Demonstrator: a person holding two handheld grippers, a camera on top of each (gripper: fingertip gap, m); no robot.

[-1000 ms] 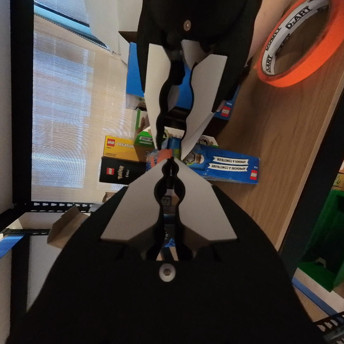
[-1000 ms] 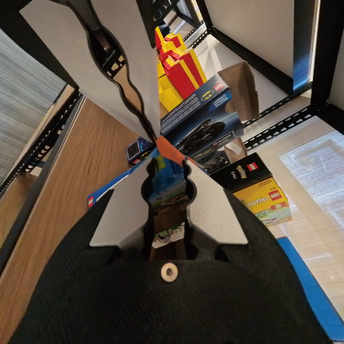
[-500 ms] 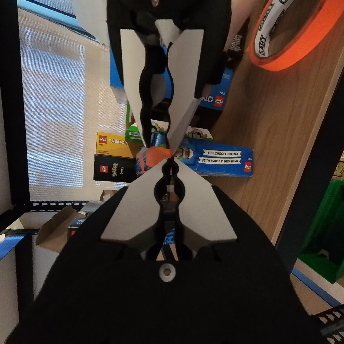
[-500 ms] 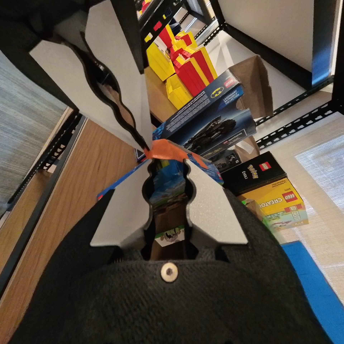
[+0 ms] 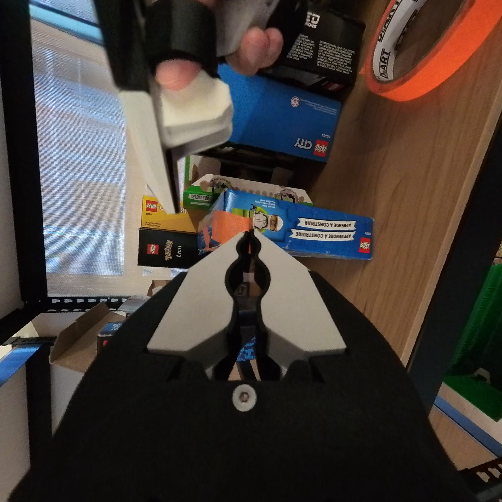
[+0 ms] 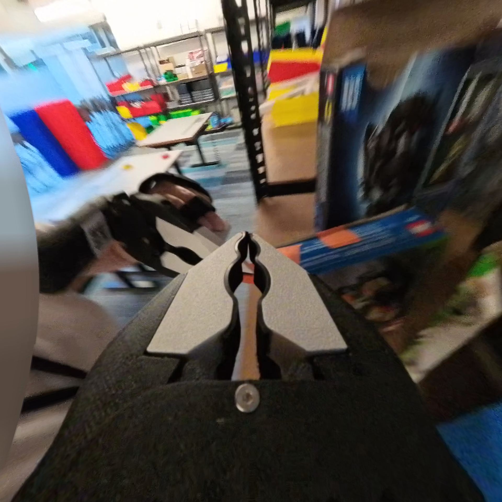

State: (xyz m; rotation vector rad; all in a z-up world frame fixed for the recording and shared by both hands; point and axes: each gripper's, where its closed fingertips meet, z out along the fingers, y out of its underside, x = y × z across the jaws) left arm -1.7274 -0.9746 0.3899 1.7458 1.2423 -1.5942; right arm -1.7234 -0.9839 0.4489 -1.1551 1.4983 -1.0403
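Wooden shelf (image 5: 402, 190), black frame; window behind. Left gripper (image 5: 249, 234) closed, tips on orange tape (image 5: 229, 226) at blue box (image 5: 312, 231) end. Right gripper (image 6: 246, 236) closed, empty, beside box. Tape roll (image 5: 423, 62) farther along shelf.

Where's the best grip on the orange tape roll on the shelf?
Pinch the wall of the tape roll, with one finger in the open core and one outside the orange band, coming square onto the face of the wooden shelf. It lies flat there, so its low edge probably offers little to clamp from the side. Part of the ring is out of frame.
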